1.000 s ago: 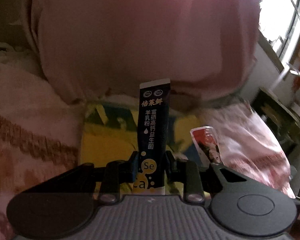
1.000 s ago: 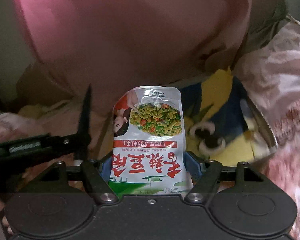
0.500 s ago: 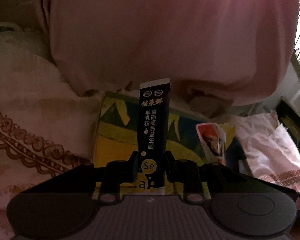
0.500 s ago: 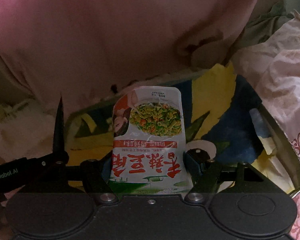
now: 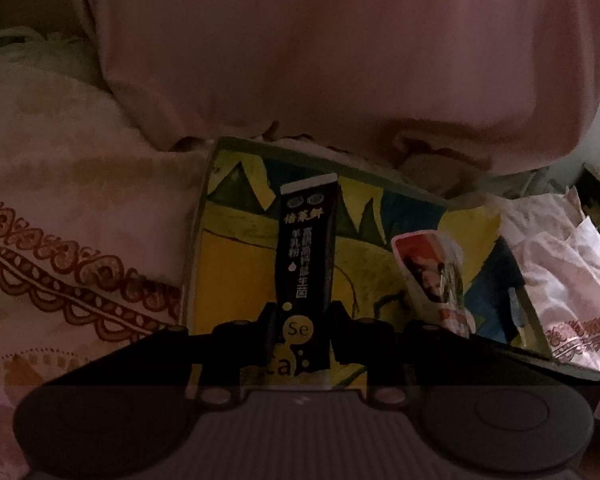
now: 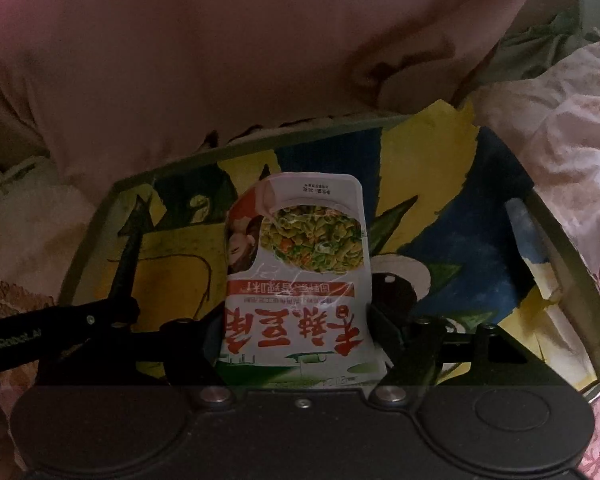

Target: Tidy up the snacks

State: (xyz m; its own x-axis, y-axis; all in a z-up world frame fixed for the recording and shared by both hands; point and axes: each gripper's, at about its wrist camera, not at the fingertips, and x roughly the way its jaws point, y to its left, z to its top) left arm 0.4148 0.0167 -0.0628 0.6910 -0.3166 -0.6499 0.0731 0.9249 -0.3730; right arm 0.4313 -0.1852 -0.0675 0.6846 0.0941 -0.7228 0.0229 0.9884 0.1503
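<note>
Snack pouch (lower edge hidden)

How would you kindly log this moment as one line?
left gripper: shut on black sachet | right gripper: shut on white snack pouch | both over cartoon-print box

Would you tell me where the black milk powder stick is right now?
The black milk powder stick is clamped in the left gripper, above the cartoon-printed box.

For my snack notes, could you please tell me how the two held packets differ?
The black stick sachet is narrow and dark with yellow text; the white pouch is wide, with red characters and a food photo. Both stand upright, each clamped by a gripper, left and right, over the colourful tray.
</note>
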